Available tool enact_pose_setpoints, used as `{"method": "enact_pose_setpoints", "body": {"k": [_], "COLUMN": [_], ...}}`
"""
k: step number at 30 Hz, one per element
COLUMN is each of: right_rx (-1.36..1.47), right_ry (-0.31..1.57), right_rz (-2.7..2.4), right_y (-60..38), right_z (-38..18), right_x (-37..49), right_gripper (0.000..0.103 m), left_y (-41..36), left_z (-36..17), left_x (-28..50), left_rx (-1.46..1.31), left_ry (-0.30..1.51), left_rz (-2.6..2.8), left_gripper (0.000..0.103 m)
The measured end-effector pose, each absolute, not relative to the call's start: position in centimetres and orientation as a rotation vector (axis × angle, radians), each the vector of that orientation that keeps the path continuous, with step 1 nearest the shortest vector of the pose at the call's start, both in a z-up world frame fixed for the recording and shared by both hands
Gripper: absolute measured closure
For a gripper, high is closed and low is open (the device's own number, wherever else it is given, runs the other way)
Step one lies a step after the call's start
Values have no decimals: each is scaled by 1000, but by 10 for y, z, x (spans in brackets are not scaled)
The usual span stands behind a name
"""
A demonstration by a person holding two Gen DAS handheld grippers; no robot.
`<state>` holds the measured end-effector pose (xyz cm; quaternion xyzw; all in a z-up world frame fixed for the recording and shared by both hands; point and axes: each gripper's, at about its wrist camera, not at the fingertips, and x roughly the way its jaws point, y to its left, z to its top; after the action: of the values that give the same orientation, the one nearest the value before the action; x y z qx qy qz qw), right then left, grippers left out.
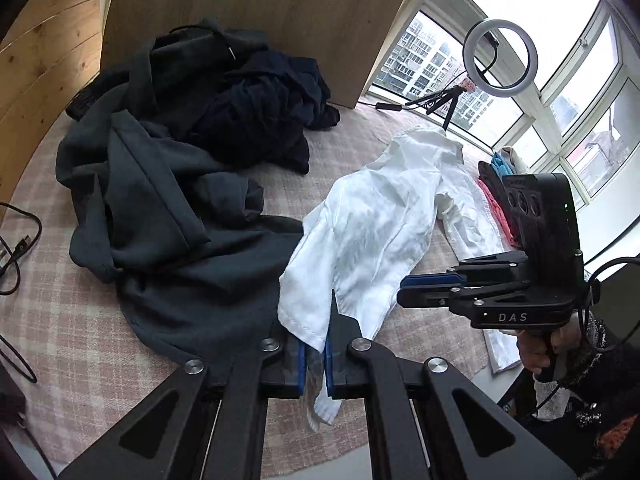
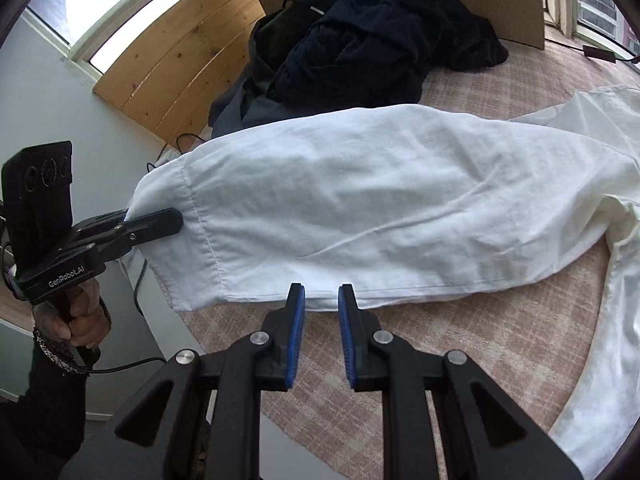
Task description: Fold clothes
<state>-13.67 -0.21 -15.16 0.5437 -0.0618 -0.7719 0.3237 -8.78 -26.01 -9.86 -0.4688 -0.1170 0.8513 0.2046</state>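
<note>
Student: Pink-checked cloth covers the surface [image 1: 80, 320]; what lies on it, largest first?

Tutor: Largest is a dark heap of clothes [image 1: 180, 200], crumpled against a wooden panel [image 1: 260, 0] at the back. Next is the white shirt [image 1: 380, 220], stretched across the middle, its near edge overlapping the heap's lower fringe.

Student: What crowds the shirt?

Tutor: The heap is on one side. On the other, just beside the sleeve, sits a small folded stack [image 1: 494, 200] of red and blue items. Behind it, by the window, stands a ring light [image 1: 500, 54] on a tripod. Loose cables [image 1: 16, 248] trail at the surface's far left edge.

Student: And the tongs?

Tutor: The left tongs [image 1: 316, 364] are clamped on the shirt's hem corner, white cloth pinched between the blue pads. The right tongs [image 2: 322, 320] stand narrowly parted, with their tips at the shirt's lower hem and no cloth visibly pressed between them. A hand [image 2: 80, 320] grips the left handle.
</note>
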Motion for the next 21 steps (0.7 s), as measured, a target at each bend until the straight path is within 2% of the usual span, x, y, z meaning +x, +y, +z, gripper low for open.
{"method": "enact_pose_setpoints", "body": {"k": [4, 8, 10, 14, 16, 19, 21], "right_rx": [1401, 1621, 1754, 1590, 1619, 1762, 1759], "right_ry": [-174, -242, -174, -184, -60, 138, 87], "right_rz": [-2356, -2440, -2312, -2325, -2241, -2122, -2087], "right_y": [103, 169, 170, 161, 136, 103, 108], "right_z": [-122, -168, -192, -157, -156, -188, -194], "right_x": [-158, -196, -213, -250, -279, -308, -311], "right_gripper": [85, 85, 87, 89, 89, 88, 88], "left_y": [-279, -295, -287, -273, -267, -256, -247], "left_z": [-65, -56, -65, -77, -75, -60, -44], "left_x": [-103, -127, -125, -111, -106, -97, -91], "left_rx": [-1261, -1270, -1311, -1360, -1363, -1341, -1298], "left_ry": [-310, -327, -292, -296, -324, -325, -345], "left_rz": [2450, 2472, 2456, 2433, 2428, 2454, 2476], "left_gripper": [98, 98, 98, 98, 98, 98, 98]}}
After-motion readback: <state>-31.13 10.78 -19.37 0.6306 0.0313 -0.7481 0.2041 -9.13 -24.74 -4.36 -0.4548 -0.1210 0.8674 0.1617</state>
